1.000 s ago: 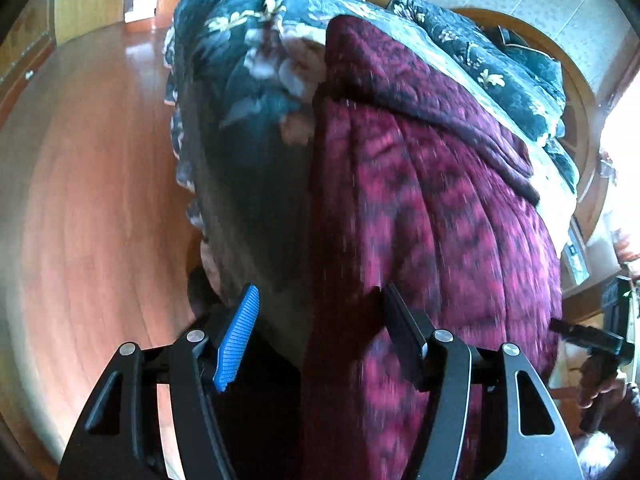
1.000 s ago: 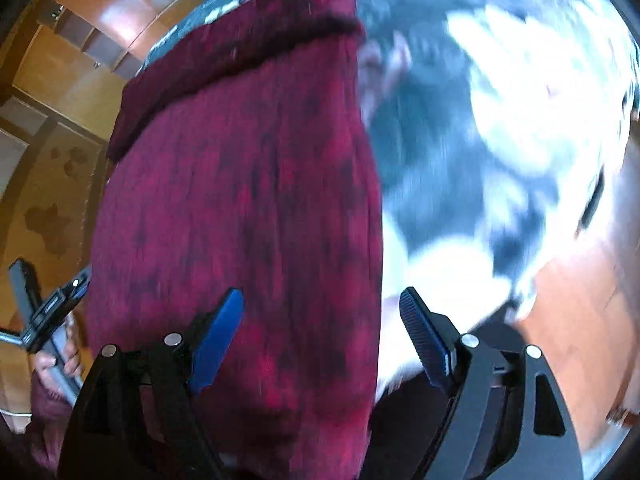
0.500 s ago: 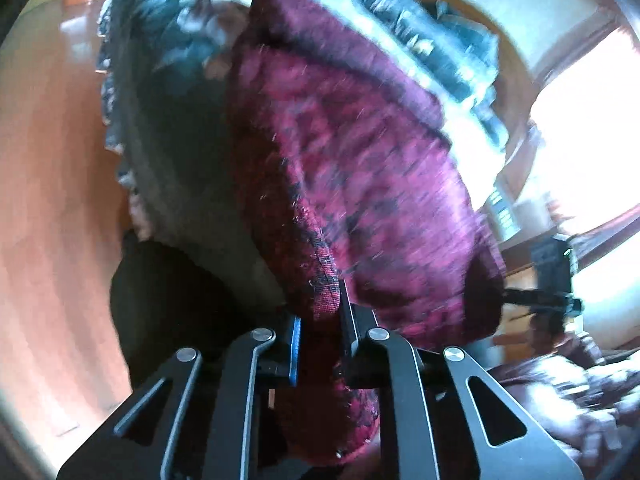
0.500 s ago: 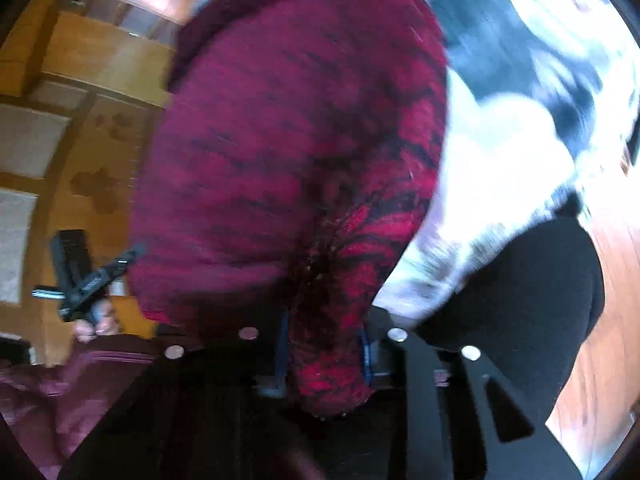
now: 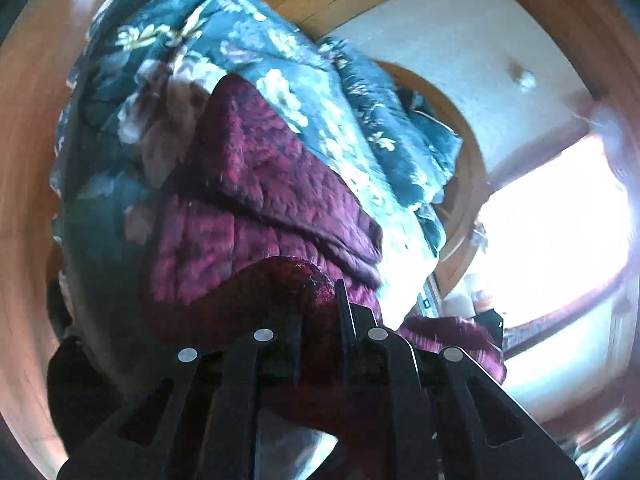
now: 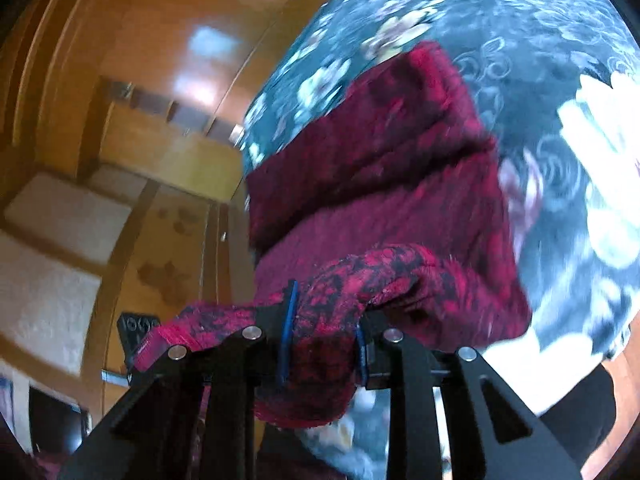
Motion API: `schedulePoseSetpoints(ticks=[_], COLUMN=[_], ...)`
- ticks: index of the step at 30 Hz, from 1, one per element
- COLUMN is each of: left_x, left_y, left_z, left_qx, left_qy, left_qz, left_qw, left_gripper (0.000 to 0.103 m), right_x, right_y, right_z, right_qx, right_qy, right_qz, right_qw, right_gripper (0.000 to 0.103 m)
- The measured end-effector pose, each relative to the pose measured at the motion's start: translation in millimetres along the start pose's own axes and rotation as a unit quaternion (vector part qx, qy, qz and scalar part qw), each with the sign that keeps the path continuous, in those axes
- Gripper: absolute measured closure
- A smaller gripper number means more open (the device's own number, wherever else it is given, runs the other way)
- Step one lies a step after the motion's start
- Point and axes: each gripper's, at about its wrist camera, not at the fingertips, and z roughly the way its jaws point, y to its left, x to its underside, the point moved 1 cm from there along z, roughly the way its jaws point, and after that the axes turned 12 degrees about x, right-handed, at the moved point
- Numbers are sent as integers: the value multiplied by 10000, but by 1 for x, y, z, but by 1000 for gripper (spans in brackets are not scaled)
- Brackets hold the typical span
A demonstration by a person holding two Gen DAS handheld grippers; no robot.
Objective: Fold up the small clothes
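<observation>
A dark red knitted garment (image 5: 256, 200) with black flecks lies on a dark teal floral quilt (image 5: 192, 52). My left gripper (image 5: 320, 320) is shut on the garment's near edge, which is lifted and bunched between the fingers. In the right wrist view the same red garment (image 6: 380, 184) stretches ahead over the floral quilt (image 6: 540, 60). My right gripper (image 6: 324, 344) is shut on the other near corner, its blue pads (image 6: 290, 320) pressing a thick fold of knit. The near hem hangs raised between both grippers.
Polished wooden floor (image 5: 24, 200) runs along the left of the quilt. A bright window (image 5: 560, 240) and rounded wooden headboard (image 5: 472, 168) stand at the right. Wooden wall panels and a shelf (image 6: 132, 132) show left in the right wrist view. A dark cloth (image 6: 580, 408) hangs below the quilt.
Both grippers went from open over the flat garment to shut on its near edge. They have since risen, lifting that edge off the quilt and carrying it forward.
</observation>
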Motion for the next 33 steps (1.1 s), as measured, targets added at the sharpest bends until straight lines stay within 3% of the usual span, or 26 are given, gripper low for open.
schedulePoseSetpoints(ticks=[1,5,8,9,10,13,15,16,17,20,23,25,27,29,31,33], left_x=[-9,-43,-53,-55,-55,-48,-33,-24,-18,0,4,-1,-5,-1,7,13], left_y=[2,23,32,31,31,32,31,30,31,35,35,40,47,48,45,43], left_z=[6,19,5,-3,-10,-27,-28,-26,-23,-7,9,18,24,25,15,4], left_qx=[-13,65,109,-65,-321,-857,-1341,-1545,-1602,-1591,-1472,-1439,-1185,-1272,-1205,-1095], left_qy=[-18,-171,-489,-640,-760,-770,-545,-397,-270,133,217,177,322,412,356,264], left_qz=[-125,-841,-1082,-997,-862,-308,299,610,795,1123,1275,1209,917,890,811,680], left_qw=[9999,9963,9929,9929,9929,9929,9890,9853,9835,9808,9806,9820,9882,9870,9887,9913], left_gripper=[89,60,38,33,33,33,33,33,33,33,33,34,68,82,86,87], right_x=[-6,-32,-45,-45,-45,-41,-26,-26,-17,11,31,34,38,37,37,38], right_y=[-3,-15,-26,-26,-25,-9,-4,-4,-4,-11,-21,-30,-35,-34,-34,-34], right_z=[7,22,28,24,16,-5,-20,-20,-24,-17,-3,10,19,22,15,5], right_qx=[14,112,-255,-392,-453,-353,37,37,306,968,1454,1580,1657,1787,1793,1727], right_qy=[15,87,142,96,2,-202,-339,-339,-377,-269,-164,-107,21,46,9,-34], right_qz=[107,483,968,1000,941,500,-20,-20,-300,-840,-1070,-1035,-1068,-1095,-1003,-973], right_qw=[9999,9987,9949,9942,9945,9979,9994,9994,9984,9914,9834,9820,9804,9778,9787,9801], right_gripper=[81,75,47,28,20,16,16,16,16,21,35,49,58,72,84,88])
